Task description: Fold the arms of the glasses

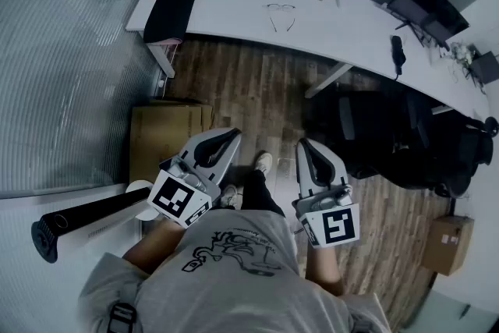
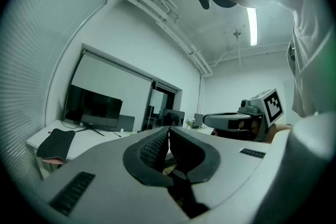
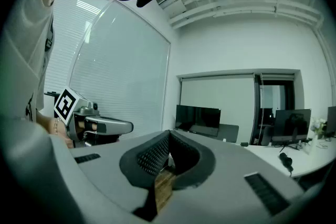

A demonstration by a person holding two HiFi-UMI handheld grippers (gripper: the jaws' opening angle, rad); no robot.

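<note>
Glasses sit arms-open on white surface, well apart from left gripper & right gripper, both w/ jaws pressed together, empty, carried level at waist, prob. since reach hasn't begun.

The tabletop is showing white, the floor brown wood-grain — left tongs and right tongs showing grey, their markers black-and-white.

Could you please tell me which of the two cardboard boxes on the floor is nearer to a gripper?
The larger cardboard box beside the glass wall: it lies right next to the left gripper, while the smaller box sits apart at far right.
</note>
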